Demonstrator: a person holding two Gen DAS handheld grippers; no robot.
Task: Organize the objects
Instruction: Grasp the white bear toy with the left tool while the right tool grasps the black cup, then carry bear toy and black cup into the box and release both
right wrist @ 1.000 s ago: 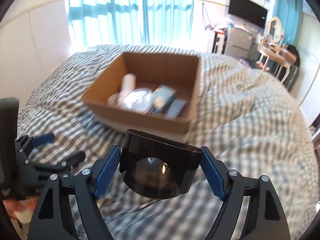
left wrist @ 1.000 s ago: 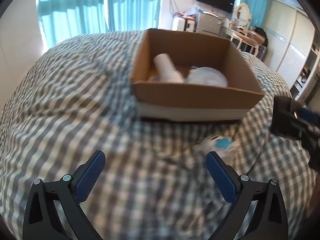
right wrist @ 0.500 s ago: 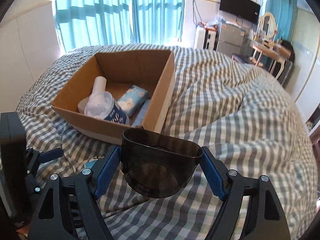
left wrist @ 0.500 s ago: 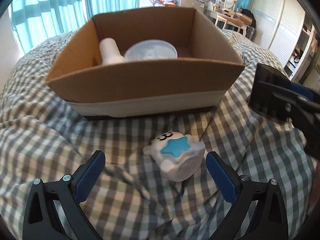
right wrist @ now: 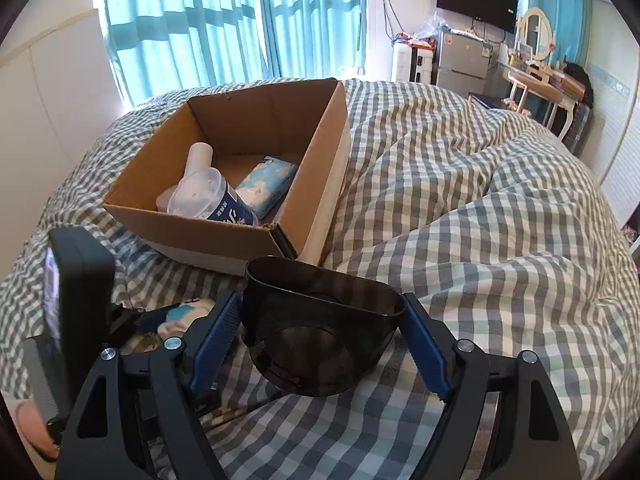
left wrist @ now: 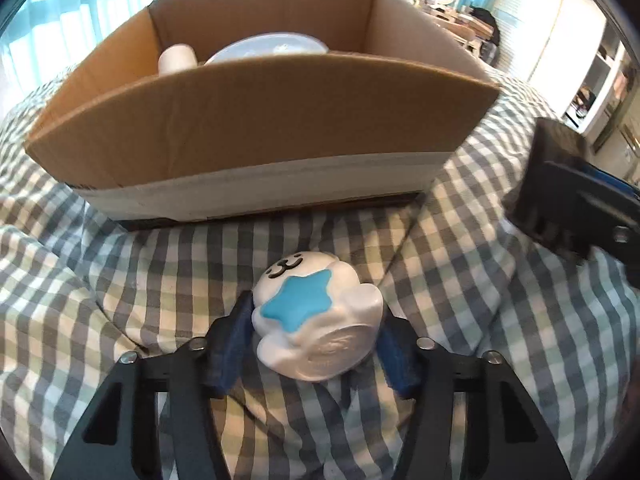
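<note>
Cardboard box (right wrist: 320, 184) holding white tube (right wrist: 198, 158), lidded jar (right wrist: 208, 196), tissue pack (right wrist: 268, 184)

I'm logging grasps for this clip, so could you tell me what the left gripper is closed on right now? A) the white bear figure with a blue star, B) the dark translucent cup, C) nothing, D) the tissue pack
A: the left gripper has its blue fingers pressed against both sides of the white bear figure lying on the checked bedding.

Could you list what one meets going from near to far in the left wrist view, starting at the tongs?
left tongs → white bear toy with blue star → checked bedspread → cardboard box front wall → white tube → box back wall
</note>
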